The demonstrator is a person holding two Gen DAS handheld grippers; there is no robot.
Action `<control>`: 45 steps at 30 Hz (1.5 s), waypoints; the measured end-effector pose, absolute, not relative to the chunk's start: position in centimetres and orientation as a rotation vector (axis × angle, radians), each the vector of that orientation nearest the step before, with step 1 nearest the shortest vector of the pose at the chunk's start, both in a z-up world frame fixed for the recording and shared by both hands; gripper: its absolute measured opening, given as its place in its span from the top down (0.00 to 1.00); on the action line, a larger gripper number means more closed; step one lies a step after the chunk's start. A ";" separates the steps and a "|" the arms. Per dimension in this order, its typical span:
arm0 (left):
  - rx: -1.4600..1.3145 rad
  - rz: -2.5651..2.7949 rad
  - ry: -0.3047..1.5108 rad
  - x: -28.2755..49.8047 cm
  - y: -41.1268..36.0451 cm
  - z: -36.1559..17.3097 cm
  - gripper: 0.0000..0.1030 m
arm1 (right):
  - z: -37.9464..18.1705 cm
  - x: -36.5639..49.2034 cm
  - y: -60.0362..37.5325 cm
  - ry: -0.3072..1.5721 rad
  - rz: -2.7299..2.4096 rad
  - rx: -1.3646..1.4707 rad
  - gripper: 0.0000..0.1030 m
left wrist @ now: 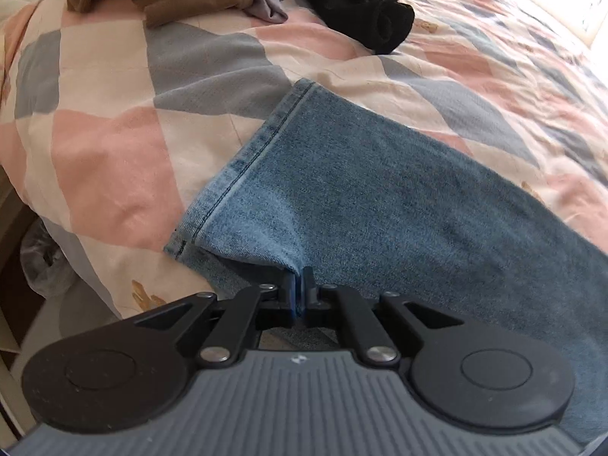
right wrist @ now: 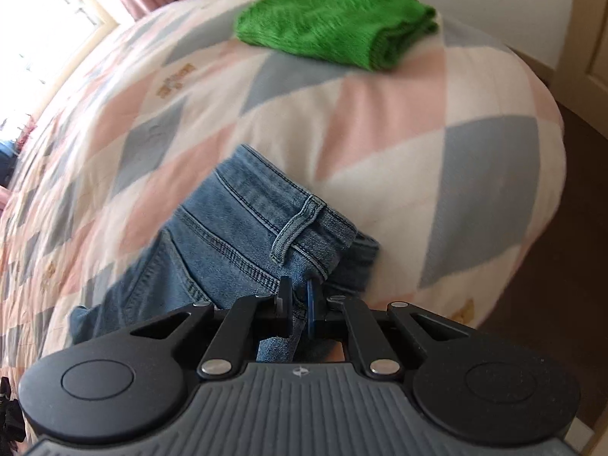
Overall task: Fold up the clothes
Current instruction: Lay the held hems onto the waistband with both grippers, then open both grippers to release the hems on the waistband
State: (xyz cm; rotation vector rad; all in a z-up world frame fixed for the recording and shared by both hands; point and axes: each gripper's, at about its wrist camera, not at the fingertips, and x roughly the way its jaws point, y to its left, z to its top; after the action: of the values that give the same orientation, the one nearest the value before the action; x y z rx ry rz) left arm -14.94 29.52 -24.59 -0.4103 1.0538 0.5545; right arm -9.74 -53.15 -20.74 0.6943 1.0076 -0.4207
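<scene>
Left wrist: left gripper [left wrist: 301,279] pinching faded jeans [left wrist: 380,197] (hem end), right gripper [right wrist: 298,290] clamping waistband

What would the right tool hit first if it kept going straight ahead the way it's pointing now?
The right tool is already shut on the jeans at the waistband, so denim comes first. Beyond that lies the quilt, and further along, probably, the folded green towel.
</scene>
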 end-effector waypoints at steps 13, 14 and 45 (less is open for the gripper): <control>-0.583 0.546 0.867 -17.3 30.5 -22.0 0.99 | -19.8 -8.8 -52.6 1.019 -0.458 0.636 0.96; -0.567 0.541 0.872 -17.6 30.5 -21.8 0.99 | -19.7 -8.7 -52.5 1.025 -0.462 0.621 0.98; 0.082 0.271 1.234 -12.2 14.0 -22.0 0.81 | -21.1 -7.6 -38.6 1.142 -0.004 -0.056 0.51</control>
State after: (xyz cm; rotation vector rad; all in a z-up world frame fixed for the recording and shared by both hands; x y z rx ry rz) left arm -12.15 14.00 -22.04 0.0817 1.2340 0.2710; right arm -7.61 -38.60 -21.09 -0.0558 1.1416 -0.0036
